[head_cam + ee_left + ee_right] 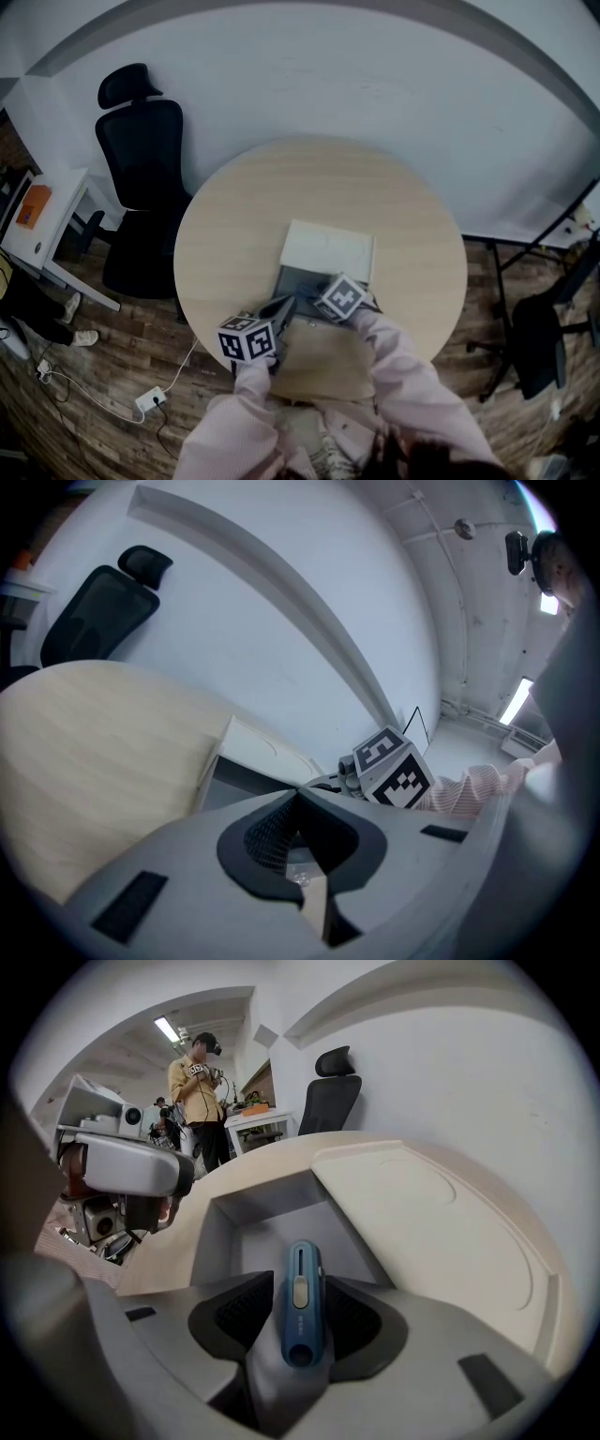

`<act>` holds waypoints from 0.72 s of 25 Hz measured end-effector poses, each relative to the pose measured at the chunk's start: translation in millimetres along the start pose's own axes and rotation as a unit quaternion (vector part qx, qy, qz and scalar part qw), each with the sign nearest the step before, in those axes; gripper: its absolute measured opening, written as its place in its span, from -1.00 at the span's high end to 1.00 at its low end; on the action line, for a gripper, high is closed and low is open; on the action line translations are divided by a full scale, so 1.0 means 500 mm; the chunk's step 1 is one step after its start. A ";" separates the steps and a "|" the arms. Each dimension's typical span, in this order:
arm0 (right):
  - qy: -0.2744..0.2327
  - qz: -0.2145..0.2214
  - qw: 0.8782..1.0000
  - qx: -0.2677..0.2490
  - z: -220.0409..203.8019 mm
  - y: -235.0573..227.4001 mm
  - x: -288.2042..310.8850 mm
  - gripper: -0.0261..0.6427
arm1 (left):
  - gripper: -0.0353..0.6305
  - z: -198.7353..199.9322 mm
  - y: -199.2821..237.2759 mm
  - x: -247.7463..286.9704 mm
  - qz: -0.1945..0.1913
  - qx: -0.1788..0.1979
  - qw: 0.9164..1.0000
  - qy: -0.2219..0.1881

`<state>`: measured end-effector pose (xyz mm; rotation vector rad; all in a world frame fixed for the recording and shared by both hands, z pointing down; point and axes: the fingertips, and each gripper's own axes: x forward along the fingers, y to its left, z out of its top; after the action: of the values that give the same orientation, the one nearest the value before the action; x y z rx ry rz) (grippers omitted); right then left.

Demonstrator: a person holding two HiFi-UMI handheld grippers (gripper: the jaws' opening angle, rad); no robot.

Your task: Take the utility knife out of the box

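An open box [298, 281] with a grey inside [253, 1232] sits on the round table [234, 216], its white lid [328, 251] folded back. A blue utility knife [301, 1326] lies in the box. My right gripper [300, 1281] points down into the box with its jaws open on either side of the knife, a small gap showing on the left side. My left gripper [279, 309] is at the box's near left corner. In the left gripper view its jaws [298, 803] are shut on the box's brown cardboard flap [314, 907], which spreads toward me [323, 361].
A black office chair [141, 178] stands behind the table at the left, beside a white desk [47, 225]. Another chair [539, 347] is at the right. A power strip [150, 401] lies on the floor. A person in yellow [197, 1091] stands far off.
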<state>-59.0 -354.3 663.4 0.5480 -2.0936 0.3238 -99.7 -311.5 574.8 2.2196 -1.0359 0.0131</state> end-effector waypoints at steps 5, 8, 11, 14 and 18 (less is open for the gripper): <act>-0.002 0.013 1.000 -0.002 0.009 0.023 0.006 0.32 | 0.88 0.000 0.005 -0.003 0.000 -0.002 1.000 0.000; 0.004 0.011 1.000 -0.007 0.007 0.025 0.012 0.32 | 0.88 0.000 0.007 -0.005 0.000 -0.002 1.000 0.001; 0.007 0.009 1.000 -0.004 0.008 0.027 0.016 0.33 | 0.88 0.000 0.008 -0.008 0.000 -0.003 1.000 0.001; 0.014 0.008 1.000 -0.001 0.005 0.026 0.020 0.45 | 0.88 -0.001 0.010 -0.009 -0.002 -0.004 1.000 0.003; 0.024 0.002 1.000 -0.018 0.005 0.026 0.023 0.47 | 0.88 -0.002 0.011 -0.011 -0.004 -0.003 1.000 0.005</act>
<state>-72.5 -347.1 671.4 0.5094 -2.0500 0.2978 -106.9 -309.8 577.0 2.2158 -1.0194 0.0180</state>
